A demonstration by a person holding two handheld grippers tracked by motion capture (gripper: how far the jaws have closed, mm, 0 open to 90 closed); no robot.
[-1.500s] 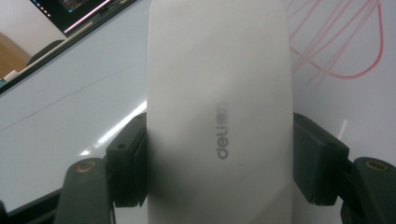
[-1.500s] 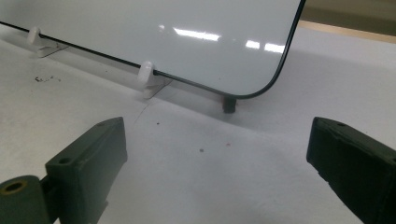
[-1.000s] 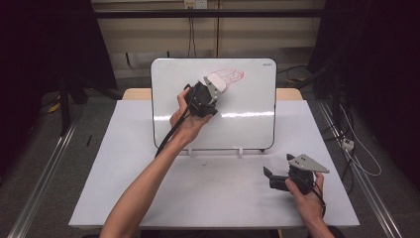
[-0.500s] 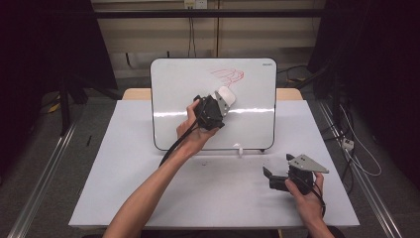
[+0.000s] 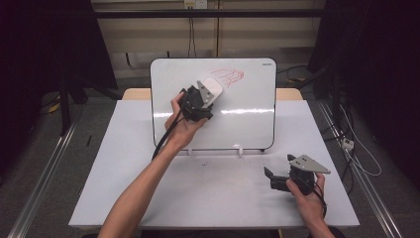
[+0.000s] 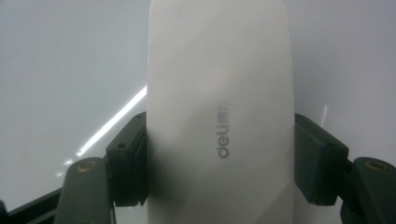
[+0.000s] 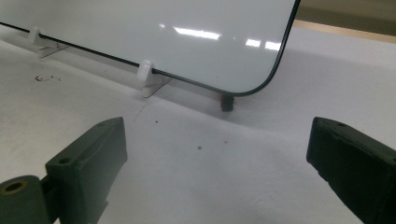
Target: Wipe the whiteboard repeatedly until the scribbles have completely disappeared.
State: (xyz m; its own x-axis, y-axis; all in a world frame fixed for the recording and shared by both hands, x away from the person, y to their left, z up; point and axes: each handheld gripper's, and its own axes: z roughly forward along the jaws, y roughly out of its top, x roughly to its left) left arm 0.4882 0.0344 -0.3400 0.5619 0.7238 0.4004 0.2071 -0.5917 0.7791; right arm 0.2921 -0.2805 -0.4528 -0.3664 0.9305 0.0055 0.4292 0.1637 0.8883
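Note:
A white whiteboard (image 5: 247, 119) stands upright on the table, with a red scribble (image 5: 232, 77) near its top. My left gripper (image 5: 209, 94) is shut on a white eraser (image 5: 214, 88) and presses it against the board just left of and below the scribble. In the left gripper view the eraser (image 6: 219, 116), marked "deli", stands between both jaws of the left gripper (image 6: 219, 163) with the board behind it. My right gripper (image 5: 271, 179) rests low over the table at the front right, open and holding nothing. Seen from the right gripper (image 7: 215, 158), the board's (image 7: 140, 28) lower corner is ahead.
The white table (image 5: 198, 193) has small dark specks in front of the board. White clip feet (image 7: 148, 77) hold the board's bottom edge. Black curtains, cables and floor rails surround the table.
The eraser in my left gripper went down the board from the scribble, then back up and slightly left. More of the red scribble shows now. The right gripper has stayed still.

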